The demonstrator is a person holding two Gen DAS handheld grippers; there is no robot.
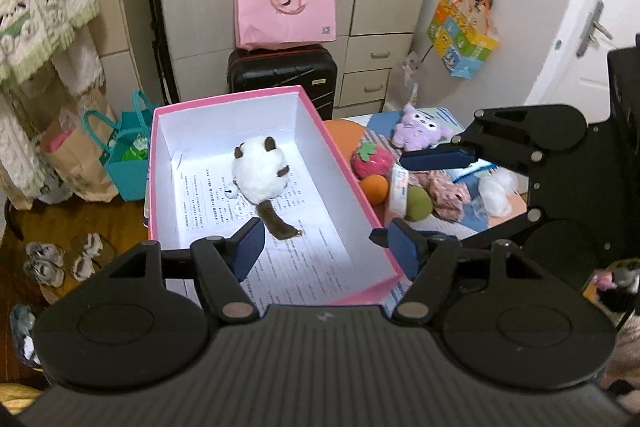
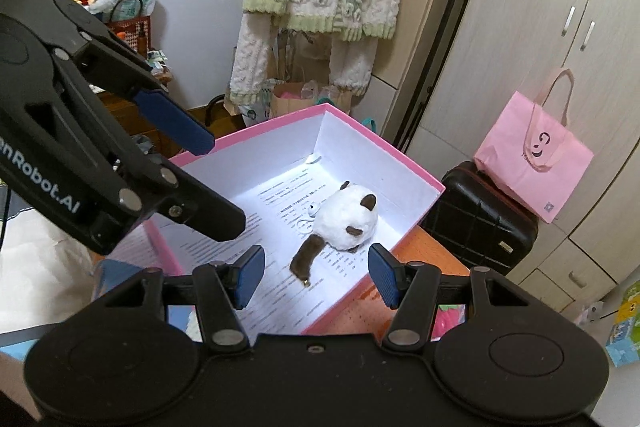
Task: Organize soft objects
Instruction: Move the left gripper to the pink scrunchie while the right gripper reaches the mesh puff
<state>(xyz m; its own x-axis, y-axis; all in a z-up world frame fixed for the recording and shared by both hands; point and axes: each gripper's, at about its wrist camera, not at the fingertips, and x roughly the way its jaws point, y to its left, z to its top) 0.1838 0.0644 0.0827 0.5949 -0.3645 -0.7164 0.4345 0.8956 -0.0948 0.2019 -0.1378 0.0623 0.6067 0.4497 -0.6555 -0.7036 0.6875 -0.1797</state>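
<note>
The pink box (image 1: 256,187) takes up the middle of both my views, its lid off, white inside, with printed paper sheets (image 1: 304,263) lining the floor. It stands on the orange table (image 2: 424,259), with a black suitcase (image 1: 282,75) and a pink tote bag (image 1: 285,9) behind it.

Inside the box lies the white plush cat (image 1: 258,173), face down, its brown tail stretched toward me and a small bell beside it. Nothing else is in the box, so I judge one toy is stowed and the sorting has only begun.

To the right of the box, on the table, the rest wait in a loose heap: a purple plush (image 1: 418,127) at the back, a red strawberry plush (image 1: 372,159), an orange ball (image 1: 375,188), a green ball (image 1: 419,205) and a floral pouch (image 1: 444,193), all close together.

My left gripper (image 1: 326,247) hangs over the near end of the box, jaws apart and nothing between them. My right gripper (image 2: 316,273) also stands open and empty, aimed into the box.

Next, I think, comes another pick from the heap. That means swinging a gripper right, over the box wall, and choosing a toy on the edge, perhaps the strawberry, so that the pads close on one thing only.
</note>
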